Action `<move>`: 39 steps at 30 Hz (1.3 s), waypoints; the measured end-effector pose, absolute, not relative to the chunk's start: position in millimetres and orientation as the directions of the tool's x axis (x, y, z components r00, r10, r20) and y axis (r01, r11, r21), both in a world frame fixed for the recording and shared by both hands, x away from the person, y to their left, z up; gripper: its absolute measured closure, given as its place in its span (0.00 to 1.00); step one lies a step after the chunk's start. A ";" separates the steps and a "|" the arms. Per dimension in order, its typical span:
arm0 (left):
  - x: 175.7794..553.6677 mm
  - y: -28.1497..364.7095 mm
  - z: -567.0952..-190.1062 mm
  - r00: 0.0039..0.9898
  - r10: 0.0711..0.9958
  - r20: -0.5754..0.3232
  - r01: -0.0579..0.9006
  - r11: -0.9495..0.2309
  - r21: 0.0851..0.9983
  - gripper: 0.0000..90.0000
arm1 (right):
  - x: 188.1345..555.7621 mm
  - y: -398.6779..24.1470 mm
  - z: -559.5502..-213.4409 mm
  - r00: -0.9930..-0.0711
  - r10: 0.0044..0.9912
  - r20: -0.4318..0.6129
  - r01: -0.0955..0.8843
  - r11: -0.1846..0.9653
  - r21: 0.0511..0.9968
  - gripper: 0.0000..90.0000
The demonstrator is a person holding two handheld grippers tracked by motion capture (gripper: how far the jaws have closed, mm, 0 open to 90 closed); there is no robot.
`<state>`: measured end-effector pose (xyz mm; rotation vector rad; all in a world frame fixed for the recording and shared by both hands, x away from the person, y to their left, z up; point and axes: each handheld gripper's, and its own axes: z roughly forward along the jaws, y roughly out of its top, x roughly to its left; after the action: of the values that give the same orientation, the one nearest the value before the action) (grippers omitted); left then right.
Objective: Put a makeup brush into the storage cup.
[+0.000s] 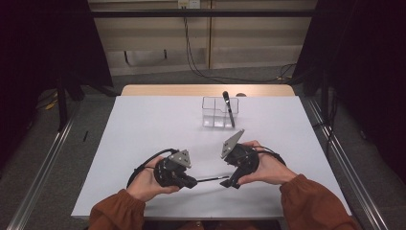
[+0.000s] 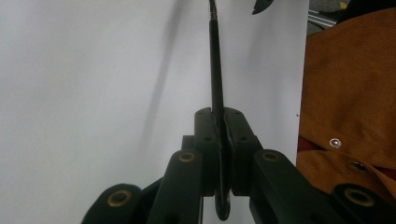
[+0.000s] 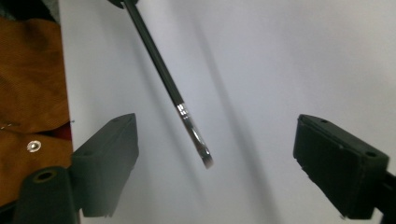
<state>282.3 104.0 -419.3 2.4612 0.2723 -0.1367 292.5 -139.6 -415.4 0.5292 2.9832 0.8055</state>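
Above the white table, the left tool is clenched on the handle of a slim black brush with a silver metal ferrule, holding it level toward the right. The right tool is released, its jaws spread wide either side of the brush's tip without touching. Behind stands a clear plastic organiser box.

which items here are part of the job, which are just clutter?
In the job: slim black tool clamped in left gripper; right gripper, jaws open around its metal tip; likely the clear organizer holding a similar black tool.

Lying about: floor cables.
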 end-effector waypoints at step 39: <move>279.1 167.0 -425.5 0.930 0.308 -0.201 0.352 -0.584 0.732 0.95 | 268.8 -194.1 -431.5 -0.873 0.476 0.104 0.413 0.610 0.677 0.10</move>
<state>279.1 167.0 -425.5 2.2331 0.4655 -0.0661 268.8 -194.1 -431.5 0.7578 2.7407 1.1179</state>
